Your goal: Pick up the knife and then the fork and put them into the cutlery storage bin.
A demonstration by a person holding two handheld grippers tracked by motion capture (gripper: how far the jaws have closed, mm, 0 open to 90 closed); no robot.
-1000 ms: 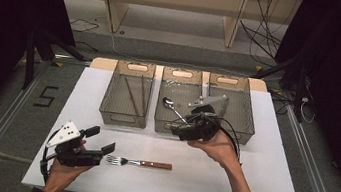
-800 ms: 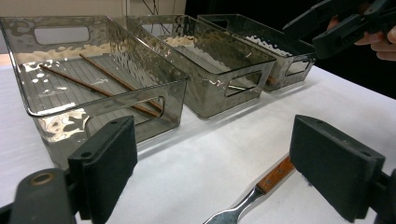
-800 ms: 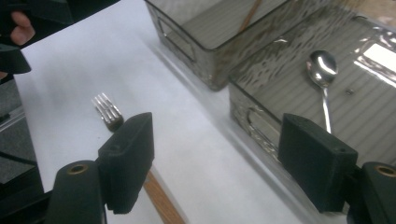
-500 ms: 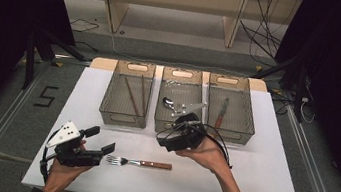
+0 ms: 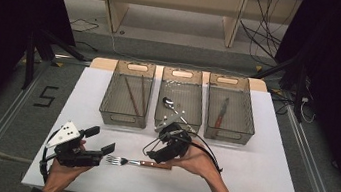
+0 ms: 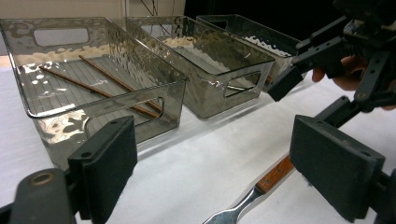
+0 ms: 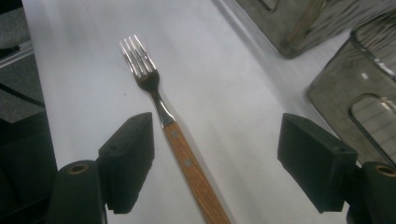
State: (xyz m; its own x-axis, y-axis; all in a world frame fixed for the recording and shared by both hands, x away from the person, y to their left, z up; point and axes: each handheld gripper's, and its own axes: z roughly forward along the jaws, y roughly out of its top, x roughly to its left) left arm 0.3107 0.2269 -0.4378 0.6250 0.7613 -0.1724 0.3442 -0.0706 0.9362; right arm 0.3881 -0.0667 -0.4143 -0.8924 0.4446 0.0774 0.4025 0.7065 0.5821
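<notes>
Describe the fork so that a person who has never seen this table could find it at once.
On the white table, look at the near edge, in front of the three clear bins. The fork lies flat there between the two grippers, prongs toward the left gripper. It is the one utensil outside the bins, with a brown wooden handle and a shiny metal head.

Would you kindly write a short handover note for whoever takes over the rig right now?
Right gripper: open, empty, lowered over the fork, handle between its fingers.
Left gripper: open, empty, near the fork's tines.
Fork lies on the table before the bins.
Done: chopsticks in the left bin, spoon in the middle bin, a utensil in the right bin.
Left, likely: grasp the fork and bin it.
</notes>
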